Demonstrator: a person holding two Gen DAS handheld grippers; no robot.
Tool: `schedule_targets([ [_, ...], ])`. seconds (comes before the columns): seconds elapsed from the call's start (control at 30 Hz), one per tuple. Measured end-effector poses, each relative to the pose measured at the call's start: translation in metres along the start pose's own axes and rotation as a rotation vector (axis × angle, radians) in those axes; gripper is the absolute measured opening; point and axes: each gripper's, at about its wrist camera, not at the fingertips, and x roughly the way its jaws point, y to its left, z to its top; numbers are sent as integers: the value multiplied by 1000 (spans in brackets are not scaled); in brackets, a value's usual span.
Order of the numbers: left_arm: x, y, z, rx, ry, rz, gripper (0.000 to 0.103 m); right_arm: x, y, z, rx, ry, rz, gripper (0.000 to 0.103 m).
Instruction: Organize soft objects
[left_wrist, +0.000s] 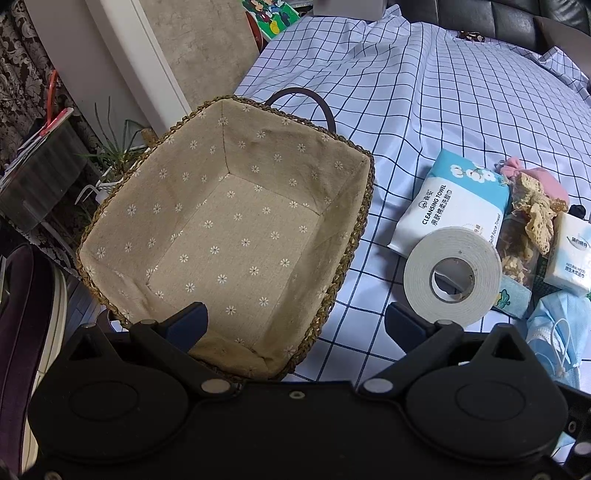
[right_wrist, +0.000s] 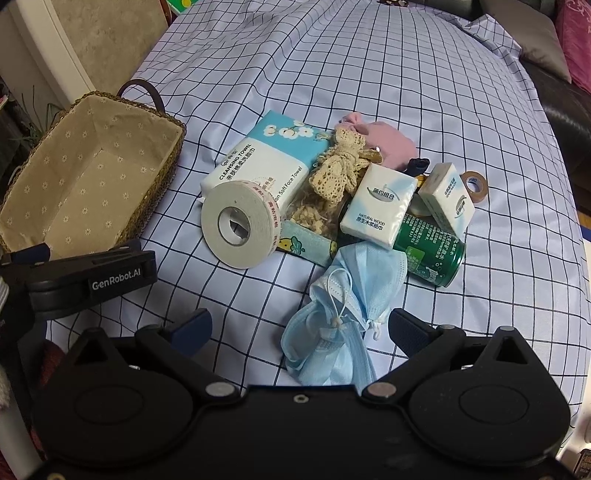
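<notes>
A woven basket (left_wrist: 364, 206) with a daisy-print beige lining stands empty on the checked cloth; it also shows at the left of the right wrist view (right_wrist: 173, 147). My left gripper (left_wrist: 295, 321) is open over its near rim. My right gripper (right_wrist: 299, 328) is open just above blue face masks (right_wrist: 343, 295), not touching them. Beyond lie a cleansing towel pack (right_wrist: 258, 155), two tissue packs (right_wrist: 380, 203) (right_wrist: 448, 197), a lace bow (right_wrist: 340, 166), a pink cloth (right_wrist: 391, 142) and a small printed towel (right_wrist: 303, 245).
A thick white foam tape roll (right_wrist: 240, 221) leans on the towel pack. A green can (right_wrist: 432, 251), a small brown tape roll (right_wrist: 476, 184) and a bag of dried bits (right_wrist: 314, 214) lie in the pile. The cloth edge and plants are left of the basket.
</notes>
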Motion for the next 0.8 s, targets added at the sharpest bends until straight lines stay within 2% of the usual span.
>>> schedule_targets([
  [0.8, 0, 1, 1, 5, 2, -5, 99, 3, 3, 0, -12, 9, -7, 102],
])
